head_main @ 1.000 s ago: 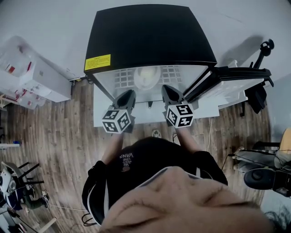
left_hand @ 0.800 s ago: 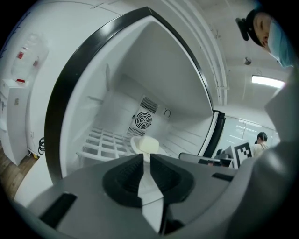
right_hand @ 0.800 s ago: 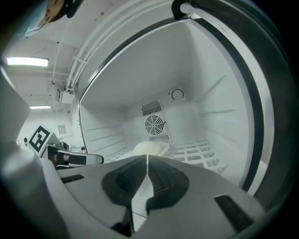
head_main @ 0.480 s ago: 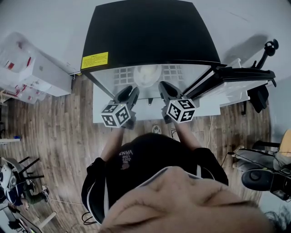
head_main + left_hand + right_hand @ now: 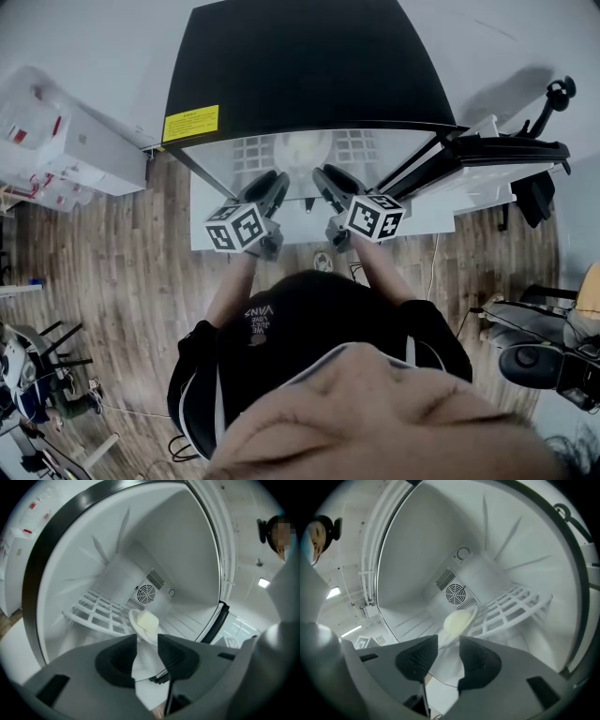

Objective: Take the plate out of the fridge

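Observation:
A black fridge stands open, its door swung out to the right. Inside, a white plate rests on a white wire shelf. The plate carries a pale yellow lump, and it also shows in the right gripper view. My left gripper is open at the fridge mouth, short of the plate, with nothing gripped. My right gripper hangs beside it, jaws opening, nothing between them.
A fan grille sits in the fridge's back wall. White storage boxes stand on the wood floor at left. A chair and a dark stand are at right. The shelf fills one side of the interior.
Both grippers have moved forward to the fridge opening and drawn closer together. The right gripper has tilted inward.

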A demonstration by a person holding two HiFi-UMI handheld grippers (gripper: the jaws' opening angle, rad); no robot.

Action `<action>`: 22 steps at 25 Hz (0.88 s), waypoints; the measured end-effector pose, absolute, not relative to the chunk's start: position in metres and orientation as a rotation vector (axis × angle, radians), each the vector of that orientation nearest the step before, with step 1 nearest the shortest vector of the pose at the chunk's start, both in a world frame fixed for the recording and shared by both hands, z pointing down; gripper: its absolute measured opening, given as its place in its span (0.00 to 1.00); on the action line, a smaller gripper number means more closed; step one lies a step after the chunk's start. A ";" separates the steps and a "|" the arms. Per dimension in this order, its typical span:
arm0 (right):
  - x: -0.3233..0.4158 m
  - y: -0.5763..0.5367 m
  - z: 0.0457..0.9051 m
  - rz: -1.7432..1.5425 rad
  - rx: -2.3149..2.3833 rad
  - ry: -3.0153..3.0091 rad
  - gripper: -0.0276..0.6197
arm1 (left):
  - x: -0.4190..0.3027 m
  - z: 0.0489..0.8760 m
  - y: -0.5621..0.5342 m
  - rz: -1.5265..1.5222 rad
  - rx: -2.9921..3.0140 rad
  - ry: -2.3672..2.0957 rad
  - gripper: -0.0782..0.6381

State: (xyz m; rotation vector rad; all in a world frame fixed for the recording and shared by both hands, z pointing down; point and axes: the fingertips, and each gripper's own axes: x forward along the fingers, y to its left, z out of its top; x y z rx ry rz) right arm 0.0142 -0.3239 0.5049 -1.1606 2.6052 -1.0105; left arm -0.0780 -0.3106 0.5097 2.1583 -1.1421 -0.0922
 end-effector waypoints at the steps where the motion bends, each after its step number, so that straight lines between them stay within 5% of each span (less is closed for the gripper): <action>1: 0.013 -0.324 0.506 -1.040 -1.146 2.589 0.25 | -0.077 0.510 -0.311 -0.111 2.140 -1.124 0.27; 22: 0.006 -0.332 0.516 -1.402 -0.975 2.266 0.30 | -0.066 0.515 -0.323 -0.300 1.950 -0.943 0.27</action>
